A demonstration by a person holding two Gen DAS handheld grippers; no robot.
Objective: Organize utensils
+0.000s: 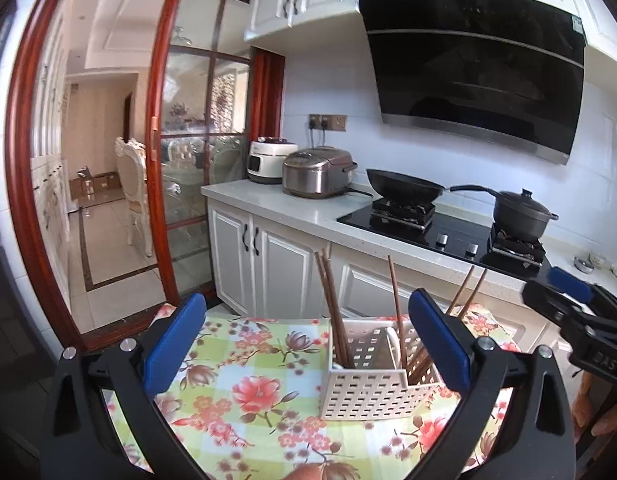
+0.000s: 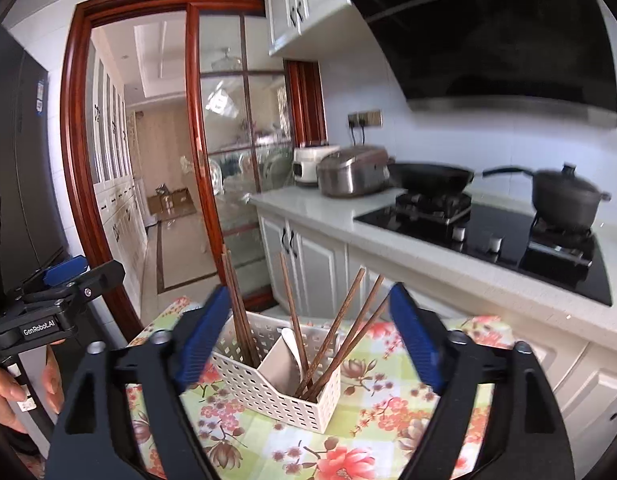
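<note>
A white perforated utensil caddy (image 1: 368, 392) stands on a floral tablecloth (image 1: 248, 392). It holds several brown wooden chopsticks (image 1: 332, 312) in its compartments, and a white spoon (image 2: 293, 346) shows in the right wrist view. The caddy (image 2: 268, 392) and chopsticks (image 2: 332, 332) also show there. My left gripper (image 1: 306, 344) is open and empty, raised above the table with the caddy just ahead between its fingers. My right gripper (image 2: 308, 340) is open and empty, hovering above the caddy. The right gripper also shows at the right edge of the left wrist view (image 1: 568, 300).
Behind the table runs a kitchen counter (image 1: 308, 216) with two rice cookers (image 1: 318, 172), a wok (image 1: 404, 188) and a lidded pot (image 1: 522, 214) on a black gas hob. A red-framed glass sliding door (image 1: 196, 160) stands at left. A black range hood (image 1: 476, 68) hangs above.
</note>
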